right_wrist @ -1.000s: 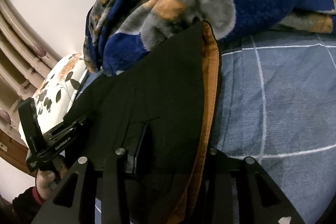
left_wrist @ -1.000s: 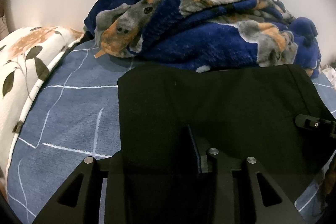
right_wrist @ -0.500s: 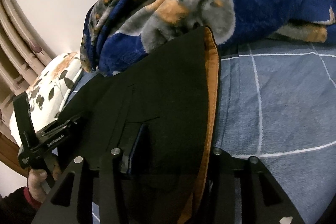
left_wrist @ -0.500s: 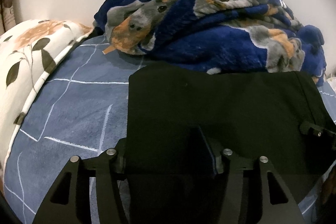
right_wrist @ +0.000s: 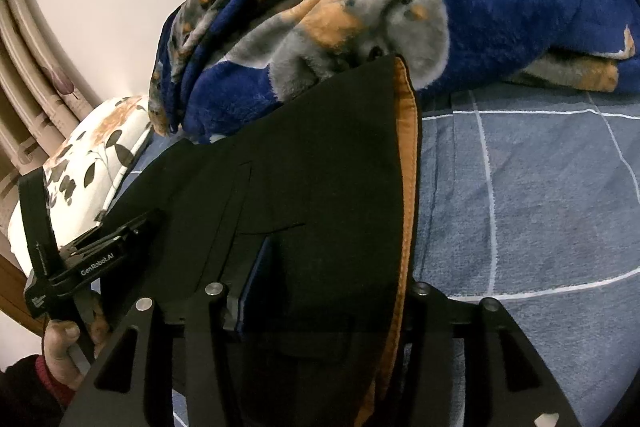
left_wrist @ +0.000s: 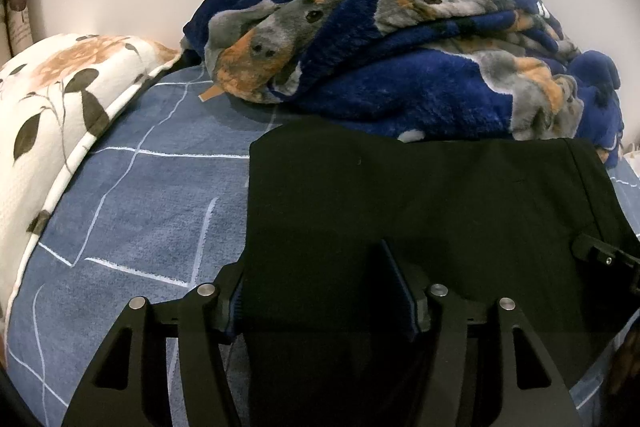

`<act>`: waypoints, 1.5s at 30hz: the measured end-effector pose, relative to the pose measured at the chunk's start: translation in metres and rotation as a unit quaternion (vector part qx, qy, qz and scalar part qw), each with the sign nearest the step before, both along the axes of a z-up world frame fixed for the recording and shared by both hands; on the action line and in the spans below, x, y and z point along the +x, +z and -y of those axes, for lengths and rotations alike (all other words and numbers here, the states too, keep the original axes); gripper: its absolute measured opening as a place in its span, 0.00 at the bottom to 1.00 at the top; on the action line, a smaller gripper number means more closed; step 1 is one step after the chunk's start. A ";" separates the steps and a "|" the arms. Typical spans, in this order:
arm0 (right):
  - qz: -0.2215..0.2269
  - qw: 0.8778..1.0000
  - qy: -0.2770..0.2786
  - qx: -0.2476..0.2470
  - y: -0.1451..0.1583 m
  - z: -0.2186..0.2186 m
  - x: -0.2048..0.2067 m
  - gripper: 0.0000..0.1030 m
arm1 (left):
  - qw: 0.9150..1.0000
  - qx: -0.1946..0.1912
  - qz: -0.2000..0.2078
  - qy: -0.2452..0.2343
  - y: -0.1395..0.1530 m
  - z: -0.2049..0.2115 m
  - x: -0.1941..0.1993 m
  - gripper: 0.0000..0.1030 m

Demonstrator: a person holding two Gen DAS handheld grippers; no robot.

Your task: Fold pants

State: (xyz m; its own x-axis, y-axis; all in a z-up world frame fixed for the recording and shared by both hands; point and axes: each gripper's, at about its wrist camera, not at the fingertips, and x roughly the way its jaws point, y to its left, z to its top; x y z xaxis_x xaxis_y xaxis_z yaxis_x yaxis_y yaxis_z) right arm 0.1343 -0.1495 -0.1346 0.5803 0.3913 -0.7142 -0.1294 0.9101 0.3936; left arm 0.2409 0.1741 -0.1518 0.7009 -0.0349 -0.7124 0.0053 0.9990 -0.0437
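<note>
The black pants (left_wrist: 420, 203) lie folded on the blue checked bedspread (left_wrist: 152, 211), far edge against the dog-print blanket. They also show in the right wrist view (right_wrist: 320, 179), with an orange lining (right_wrist: 406, 163) along their right edge. My left gripper (left_wrist: 320, 291) has its jaws spread around the near left edge, fabric between them. My right gripper (right_wrist: 324, 291) has its jaws spread around the near right edge, with fabric lying between them. The left gripper also shows at the left of the right wrist view (right_wrist: 92, 251).
A dark blue dog-print blanket (left_wrist: 400, 43) is heaped at the back against the white wall. A floral pillow (left_wrist: 52, 115) lies at the left. Curtains (right_wrist: 24, 67) hang at far left. Bedspread lies bare to the right (right_wrist: 540, 207).
Both grippers' jaws have spread wider around the pants' near edge. The pants have settled flat on the bed. Both views have shifted slightly.
</note>
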 end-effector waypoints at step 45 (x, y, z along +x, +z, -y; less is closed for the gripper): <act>0.006 0.999 0.017 -0.029 0.001 -0.009 0.004 0.58 | 1.000 0.021 0.004 0.010 0.000 0.000 -0.004 0.65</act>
